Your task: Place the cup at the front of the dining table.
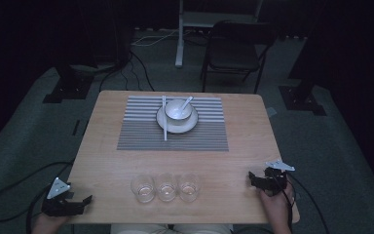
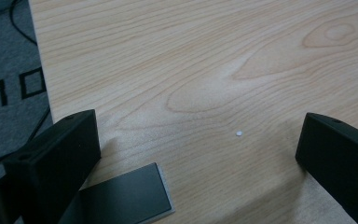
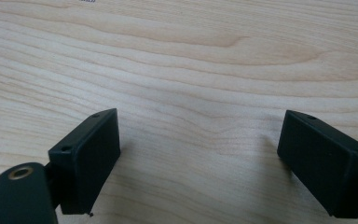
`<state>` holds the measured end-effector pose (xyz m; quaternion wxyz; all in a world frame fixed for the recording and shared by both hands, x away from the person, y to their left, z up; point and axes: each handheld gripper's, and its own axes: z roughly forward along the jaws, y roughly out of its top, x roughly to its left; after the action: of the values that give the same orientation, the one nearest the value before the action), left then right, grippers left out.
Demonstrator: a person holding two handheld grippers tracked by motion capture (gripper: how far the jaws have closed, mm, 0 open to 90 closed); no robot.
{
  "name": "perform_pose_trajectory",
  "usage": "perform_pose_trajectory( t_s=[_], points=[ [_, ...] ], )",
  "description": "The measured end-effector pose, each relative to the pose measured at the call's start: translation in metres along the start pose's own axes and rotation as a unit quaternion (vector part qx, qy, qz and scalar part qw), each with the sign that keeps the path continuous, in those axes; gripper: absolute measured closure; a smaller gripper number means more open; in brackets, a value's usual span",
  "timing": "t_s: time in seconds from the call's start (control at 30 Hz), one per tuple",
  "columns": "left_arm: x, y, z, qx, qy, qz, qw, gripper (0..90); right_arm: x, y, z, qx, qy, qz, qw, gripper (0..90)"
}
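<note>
My left gripper [image 1: 85, 200] rests at the table's near left corner, jaws wide apart with nothing between them. In the left gripper view the left gripper [image 2: 198, 149] looks down on bare wood with a tiny white speck [image 2: 238, 134]. My right gripper [image 1: 251, 179] sits near the front right edge, held by a hand [image 1: 275, 207], also open and empty. The right gripper [image 3: 198, 154] frames plain wood grain in its own view. Three clear glasses [image 1: 166, 187] stand in a row at the front centre, between the two grippers. A white bowl [image 1: 177, 110] with a spoon [image 1: 187, 102] sits on a plate [image 1: 168, 126] at the far middle.
The plate stands on a striped placemat [image 1: 141, 131], with a white chopstick [image 1: 164, 122] lying across its left side. A dark chair [image 1: 236, 51] and stand legs are beyond the table [image 1: 107, 161]. Cables [image 1: 9, 195] trail on the grey floor at left. A flat dark plate [image 2: 126, 198] shows under the left jaw.
</note>
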<state>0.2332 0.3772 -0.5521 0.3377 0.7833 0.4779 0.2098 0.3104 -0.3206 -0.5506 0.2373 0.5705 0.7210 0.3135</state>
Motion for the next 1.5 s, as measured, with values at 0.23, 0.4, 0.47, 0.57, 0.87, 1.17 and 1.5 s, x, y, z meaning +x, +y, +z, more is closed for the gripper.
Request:
perform_pose_trajectory(
  t_s=[0.23, 0.4, 0.47, 0.57, 0.87, 1.17, 1.5],
  points=[
    [0.003, -0.002, -0.002, -0.011, -0.026, 0.002, 0.9996, 0.0, 0.0, 0.0, 0.0, 0.001, 0.001, -0.001, 1.0, 11.9],
    [0.0, -0.001, -0.002, 0.0, -0.024, 0.015, 0.9996, 0.0, 0.0, 0.0, 0.0, 0.001, 0.001, -0.001, 1.0, 11.9],
    [0.001, 0.0, -0.003, 0.003, -0.035, 0.011, 0.9993, 0.0, 0.0, 0.0, 0.0, 0.001, 0.001, -0.001, 1.0, 11.9],
    [0.001, 0.0, -0.004, 0.004, -0.037, 0.011, 0.9992, 0.0, 0.0, 0.0, 0.0, 0.001, 0.001, -0.001, 1.0, 11.9],
    [0.001, 0.005, -0.013, -0.007, -0.049, 0.014, 0.9987, 0.0, 0.0, 0.0, 0.0, 0.001, 0.001, -0.001, 1.0, 11.9],
    [-0.009, 0.013, -0.01, 0.004, -0.079, 0.031, 0.9964, 0.0, 0.0, 0.0, 0.0, 0.001, 0.001, -0.001, 1.0, 12.0],
    [-0.02, 0.025, -0.012, -0.006, -0.091, 0.049, 0.9946, 1.1, 0.0, 0.0, 0.0, 0.001, 0.001, -0.001, 1.0, 11.9]
  ],
)
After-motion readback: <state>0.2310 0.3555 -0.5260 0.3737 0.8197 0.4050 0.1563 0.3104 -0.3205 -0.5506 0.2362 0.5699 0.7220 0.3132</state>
